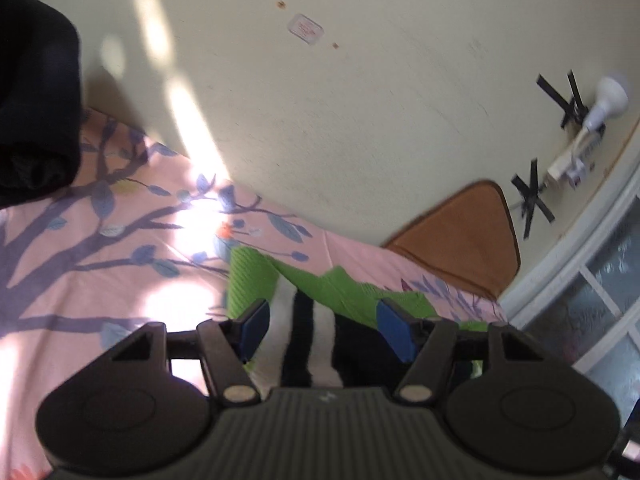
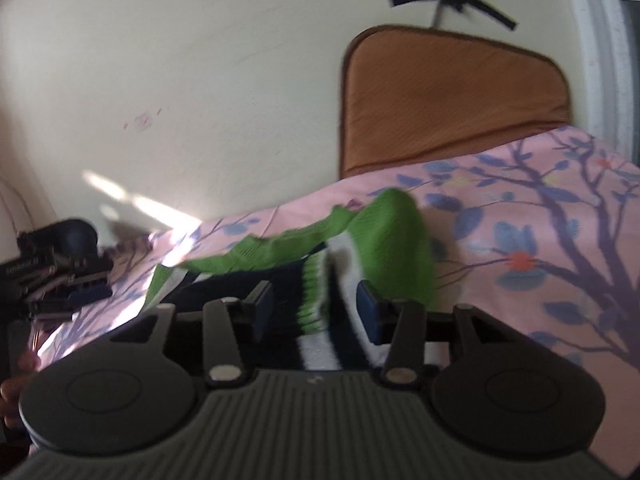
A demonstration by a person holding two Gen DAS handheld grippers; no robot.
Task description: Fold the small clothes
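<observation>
A small knit garment (image 1: 344, 288), green with white and black stripes, lies crumpled on a pink bedsheet (image 1: 100, 280) printed with a purple tree. My left gripper (image 1: 325, 322) is open just over it. The striped part shows between the blue pads (image 1: 256, 316), which do not press on it. In the right wrist view the same garment (image 2: 384, 236) stretches leftward across the sheet (image 2: 540, 240). My right gripper (image 2: 316, 308) is also open, with a green-edged striped fold between its pads (image 2: 368, 312) but not pinched. Both views are blurred.
A brown cushion (image 1: 464, 236) (image 2: 440, 96) leans on the cream wall behind the bed. A black cloth (image 1: 32, 100) hangs at the left. A white lamp (image 1: 600, 104) is taped to the wall beside a window (image 1: 592, 300). A dark blurred device (image 2: 60, 276) sits at the sheet's left edge.
</observation>
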